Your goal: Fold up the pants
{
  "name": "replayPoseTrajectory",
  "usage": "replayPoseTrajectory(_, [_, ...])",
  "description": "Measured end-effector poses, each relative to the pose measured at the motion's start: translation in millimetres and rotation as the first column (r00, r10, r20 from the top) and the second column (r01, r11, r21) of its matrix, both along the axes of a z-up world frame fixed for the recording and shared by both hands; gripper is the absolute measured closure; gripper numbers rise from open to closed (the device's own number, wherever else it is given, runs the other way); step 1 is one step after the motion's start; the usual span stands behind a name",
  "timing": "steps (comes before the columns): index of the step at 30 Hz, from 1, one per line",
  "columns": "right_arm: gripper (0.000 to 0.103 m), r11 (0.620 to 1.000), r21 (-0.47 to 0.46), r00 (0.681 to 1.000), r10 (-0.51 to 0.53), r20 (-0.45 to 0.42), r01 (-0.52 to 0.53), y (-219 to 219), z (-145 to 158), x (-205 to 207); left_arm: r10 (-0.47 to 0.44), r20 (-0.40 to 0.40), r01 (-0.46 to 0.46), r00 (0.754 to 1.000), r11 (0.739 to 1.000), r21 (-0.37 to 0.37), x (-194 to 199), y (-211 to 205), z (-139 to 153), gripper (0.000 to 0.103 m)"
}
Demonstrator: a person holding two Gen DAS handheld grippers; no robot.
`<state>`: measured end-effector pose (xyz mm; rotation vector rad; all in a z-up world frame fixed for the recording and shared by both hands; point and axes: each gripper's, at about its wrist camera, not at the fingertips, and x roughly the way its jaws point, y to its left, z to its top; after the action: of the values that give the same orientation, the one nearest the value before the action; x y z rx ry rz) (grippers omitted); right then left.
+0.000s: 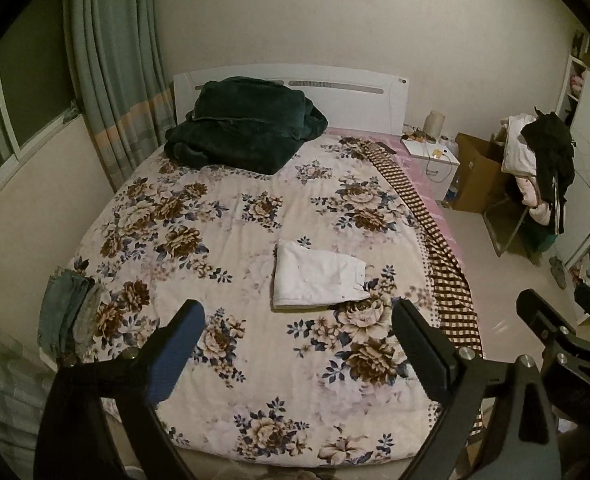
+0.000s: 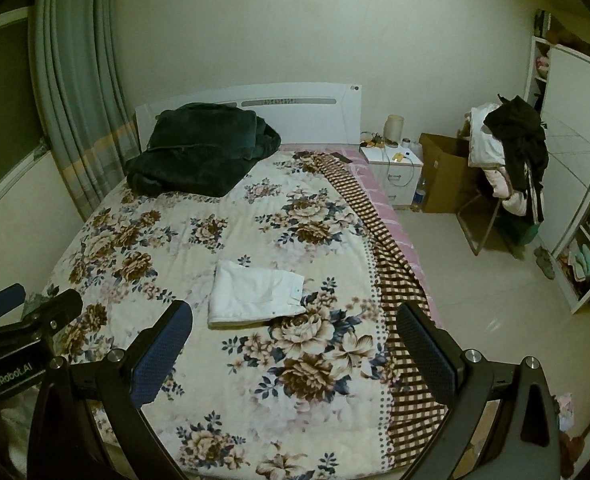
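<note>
Both your left tool (image 1: pixel 297 344) and right tool (image 2: pixel 295 344) hang released, because the white pants (image 1: pixel 319 280) at 12 o'clock already lie folded on the bed (image 1: pixel 231 216).

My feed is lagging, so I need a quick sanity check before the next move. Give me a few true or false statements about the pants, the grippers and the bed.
1. The white pants lie folded on the floral quilt. True.
2. The left gripper is shut on the pants. False: it is open, above the quilt, holding nothing.
3. The right gripper is open and empty. True.
4. A dark green blanket sits near the headboard. True.
5. The pants hang off the foot of the bed. False: they rest flat, well inside the quilt's edges.
</note>
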<state>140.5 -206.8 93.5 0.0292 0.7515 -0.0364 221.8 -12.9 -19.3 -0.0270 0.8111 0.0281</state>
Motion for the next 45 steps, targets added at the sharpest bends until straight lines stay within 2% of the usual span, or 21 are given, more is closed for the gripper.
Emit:
replayPoseTrajectory(17, [0.0, 1.0, -0.007, 1.0, 0.017, -0.001, -0.017, -0.4, -3.3, 21.6, 0.02, 0.007, -0.02, 1.0, 1.0, 0.014, -2.8, -0.7, 2.3, 0.007])
replayPoseTrajectory(27, [0.0, 1.0, 0.012, 0.999, 0.018, -0.03, -0.018, -4.0, -18.2, 22.3, 0.028, -0.053, -0.027, 0.998, 1.0, 0.014, -4.3, -2.8, -2.8, 0.007])
replayPoseTrajectory(45, [0.0, 1.0, 0.02, 0.999, 0.02, -0.04, -0.019, -8.1, -20.5, 24.0, 0.025, -0.052, -0.025, 0.998, 1.0, 0.015, -2.6, -6.3, -0.7, 0.007])
